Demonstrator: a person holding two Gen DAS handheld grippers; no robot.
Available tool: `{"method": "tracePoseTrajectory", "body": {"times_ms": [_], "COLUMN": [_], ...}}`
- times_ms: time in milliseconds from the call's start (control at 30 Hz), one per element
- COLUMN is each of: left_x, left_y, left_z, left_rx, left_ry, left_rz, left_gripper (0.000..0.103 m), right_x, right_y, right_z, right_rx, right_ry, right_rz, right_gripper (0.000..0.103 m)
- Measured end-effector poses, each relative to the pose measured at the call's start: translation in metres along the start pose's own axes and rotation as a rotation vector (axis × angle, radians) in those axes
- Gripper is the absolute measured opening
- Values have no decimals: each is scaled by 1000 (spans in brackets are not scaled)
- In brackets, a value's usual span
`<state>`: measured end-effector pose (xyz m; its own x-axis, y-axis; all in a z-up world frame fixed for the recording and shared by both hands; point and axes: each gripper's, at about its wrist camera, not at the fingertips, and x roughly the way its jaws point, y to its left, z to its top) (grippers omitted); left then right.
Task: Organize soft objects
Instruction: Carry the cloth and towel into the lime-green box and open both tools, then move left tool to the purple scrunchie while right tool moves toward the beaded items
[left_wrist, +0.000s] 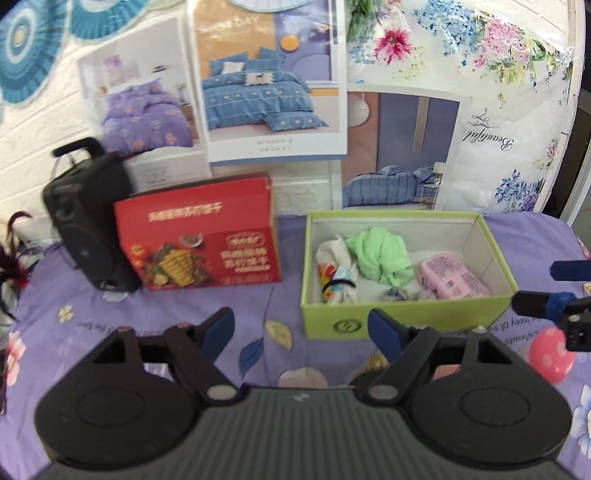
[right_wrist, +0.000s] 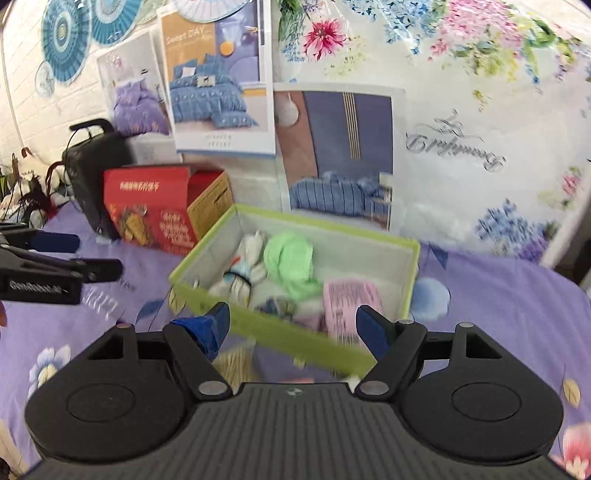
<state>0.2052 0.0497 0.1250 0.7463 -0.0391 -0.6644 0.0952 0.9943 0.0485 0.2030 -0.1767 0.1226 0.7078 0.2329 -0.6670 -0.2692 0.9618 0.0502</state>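
A lime-green open box (left_wrist: 402, 317) stands on the purple floral bedspread. Inside lie a green cloth (left_wrist: 384, 254), a rolled white patterned cloth tied with a black band (left_wrist: 338, 273), and a pink packet (left_wrist: 454, 277). The box also shows in the right wrist view (right_wrist: 295, 328), with the green cloth (right_wrist: 291, 262), the rolled cloth (right_wrist: 240, 273) and the pink packet (right_wrist: 347, 302). My left gripper (left_wrist: 301, 328) is open and empty, just in front of the box. My right gripper (right_wrist: 293, 325) is open and empty at the box's near rim.
A red food carton (left_wrist: 199, 240) and a black speaker (left_wrist: 88, 221) stand left of the box. Bedding posters and a floral sheet cover the wall behind. A pink spotted ball (left_wrist: 550, 354) lies at the right. The right gripper's fingers (left_wrist: 569, 271) show at the right edge.
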Motion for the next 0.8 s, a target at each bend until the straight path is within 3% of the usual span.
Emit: {"method": "tracePoseTrajectory", "body": {"times_ms": [67,200,400,533,633,800], "left_x": [-15,-34,-20,-6,8,43], "left_y": [9,31,60,60,56,59], "left_z": [-20,-64,-127,-160,-162,-137], "left_rx": [-9,-39,-84,-83,-55,-47], "left_ry": [-26,-36,86,132,142,131], "left_rz": [20,74,91,73,66,64], "left_gripper": [100,100,100,100,100,100], "right_x": [-14,-33,-26,-23,-21,-26], "right_y": [7,20,36,36,30,16], "right_z": [-20,-68,-156,-203,-218,-220], "right_rx": [2,32,102,227,289,311], "right_ry": [-20,-60,-24,-16,9,13], "right_rz": [2,23,25,55,57,7], "right_gripper": [61,62,62,62,62,62]}}
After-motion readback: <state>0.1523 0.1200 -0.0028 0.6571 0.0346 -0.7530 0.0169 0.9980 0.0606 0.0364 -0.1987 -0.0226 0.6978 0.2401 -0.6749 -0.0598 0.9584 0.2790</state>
